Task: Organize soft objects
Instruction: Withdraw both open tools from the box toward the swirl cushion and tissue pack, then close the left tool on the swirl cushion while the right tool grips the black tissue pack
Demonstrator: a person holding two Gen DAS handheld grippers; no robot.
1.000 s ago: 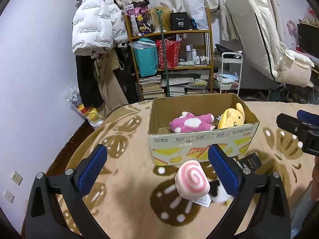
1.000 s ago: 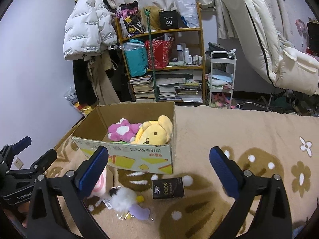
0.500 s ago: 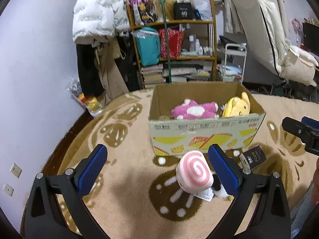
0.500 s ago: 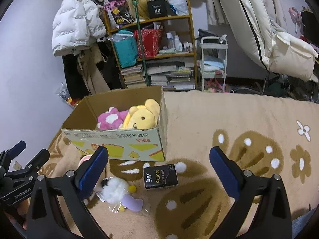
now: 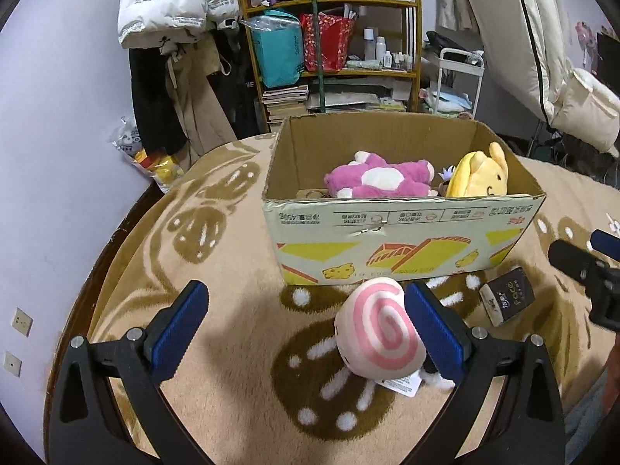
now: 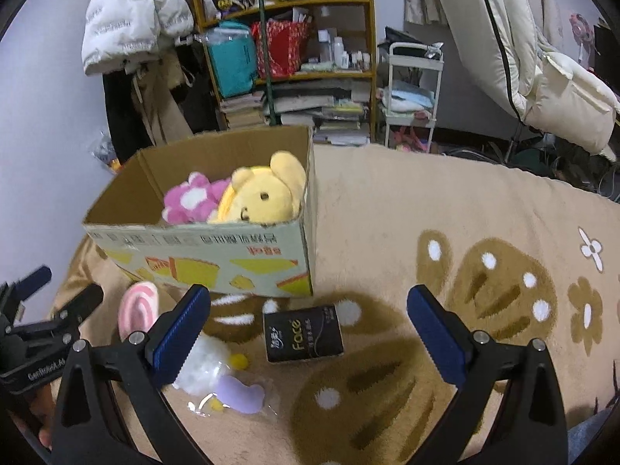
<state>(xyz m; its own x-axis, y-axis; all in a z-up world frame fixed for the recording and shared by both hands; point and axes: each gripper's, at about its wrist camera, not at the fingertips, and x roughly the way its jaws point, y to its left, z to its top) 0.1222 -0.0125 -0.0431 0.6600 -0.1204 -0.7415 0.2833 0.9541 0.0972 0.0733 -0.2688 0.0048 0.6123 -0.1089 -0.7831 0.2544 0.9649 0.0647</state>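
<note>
A cardboard box [image 5: 403,232] [image 6: 201,248] stands on the beige blanket, holding a pink plush [image 5: 376,178] [image 6: 190,201] and a yellow bear plush [image 5: 480,172] [image 6: 267,193]. In front of it lies a pink-and-white swirl plush [image 5: 381,327] [image 6: 137,308], just inside the right finger of my open left gripper [image 5: 306,329]. My open right gripper [image 6: 308,329] hovers over a black "Face" tissue pack [image 6: 302,335] [image 5: 507,298]. A white-and-purple fluffy toy in clear wrap [image 6: 217,376] lies by the right gripper's left finger.
The blanket with brown paw and flower prints [image 6: 484,232] spreads to the right. Behind the box stand a cluttered wooden shelf [image 5: 329,38], hanging coats [image 5: 166,11] and a small white cart [image 6: 410,93]. A purple wall [image 5: 46,155] closes the left side.
Both grippers have moved forward and lower toward the items in front of the box. The swirl plush now sits nearer the left gripper's right finger. Both stay open.
</note>
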